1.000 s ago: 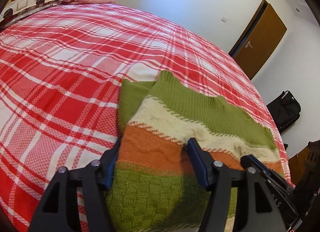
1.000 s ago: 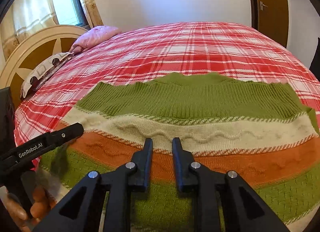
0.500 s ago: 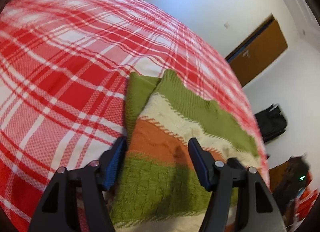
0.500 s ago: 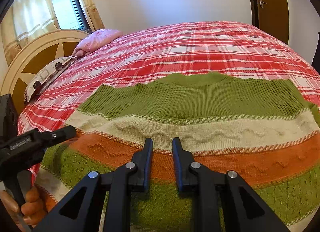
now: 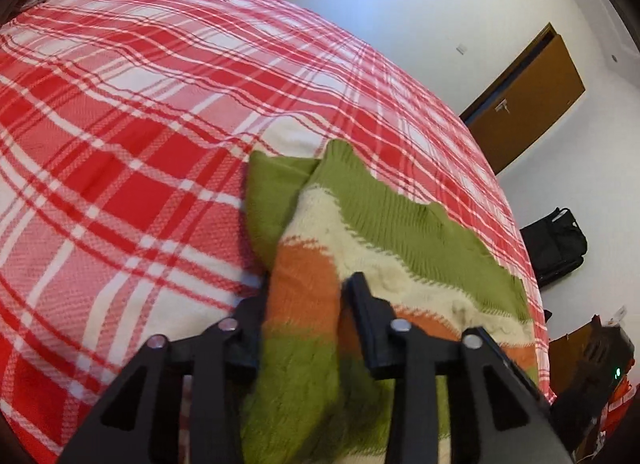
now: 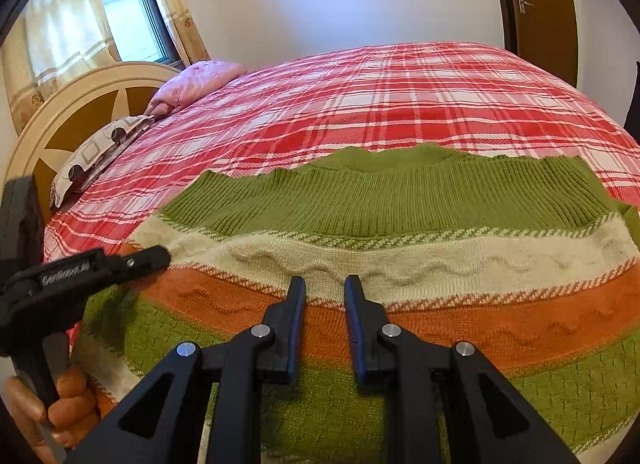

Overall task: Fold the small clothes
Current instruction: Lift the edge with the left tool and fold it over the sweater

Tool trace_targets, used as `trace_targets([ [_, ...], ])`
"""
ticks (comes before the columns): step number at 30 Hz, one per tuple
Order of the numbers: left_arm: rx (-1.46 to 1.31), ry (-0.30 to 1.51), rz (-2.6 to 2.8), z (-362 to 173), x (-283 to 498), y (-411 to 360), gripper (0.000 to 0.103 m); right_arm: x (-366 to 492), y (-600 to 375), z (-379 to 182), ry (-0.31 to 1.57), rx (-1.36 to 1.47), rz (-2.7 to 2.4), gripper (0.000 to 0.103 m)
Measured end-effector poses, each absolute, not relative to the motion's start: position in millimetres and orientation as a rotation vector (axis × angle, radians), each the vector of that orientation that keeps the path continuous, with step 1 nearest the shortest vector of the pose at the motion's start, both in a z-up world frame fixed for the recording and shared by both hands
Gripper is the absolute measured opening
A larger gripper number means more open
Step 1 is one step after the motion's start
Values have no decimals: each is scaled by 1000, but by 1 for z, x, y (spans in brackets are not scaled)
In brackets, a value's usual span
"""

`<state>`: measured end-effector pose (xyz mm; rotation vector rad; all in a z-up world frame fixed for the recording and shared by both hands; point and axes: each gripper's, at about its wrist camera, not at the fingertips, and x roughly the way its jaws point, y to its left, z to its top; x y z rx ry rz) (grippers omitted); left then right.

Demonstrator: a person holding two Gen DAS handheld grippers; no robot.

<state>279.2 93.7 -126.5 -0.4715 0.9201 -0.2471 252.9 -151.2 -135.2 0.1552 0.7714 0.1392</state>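
A striped knitted sweater in green, cream and orange is spread flat on a bed with a red and white checked cover. The sweater is used here as the landmark. Its left edge is bunched up between the fingers of the left gripper, which have just been closing in on it; a fold of orange and green knit is squeezed between them, and both pads are seen pressing on the cloth. The same left gripper is seen from the other camera at the sweater's left edge, with a hand wrapped around its handle. The right gripper is held over the near middle of the sweater, above the orange stripe. Its fingers are close together with a small gap left between them, and whether any cloth is caught in that gap cannot be told. A green sleeve is tucked under the sweater's left side. Beyond the sweater's far left, a pink pillow and a patterned pillow are laid by the round headboard. Behind the sweater, past the bed, a brown door is seen.
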Motion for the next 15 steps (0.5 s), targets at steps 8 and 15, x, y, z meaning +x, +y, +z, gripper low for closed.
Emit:
trace_targets([
  [8, -369, 904, -247, -118, 275, 80, 21, 232, -155, -131, 778, 137, 125, 21],
  [15, -353, 827, -284, -89, 259, 69, 20, 233, -164, -135, 793, 181, 153, 21],
])
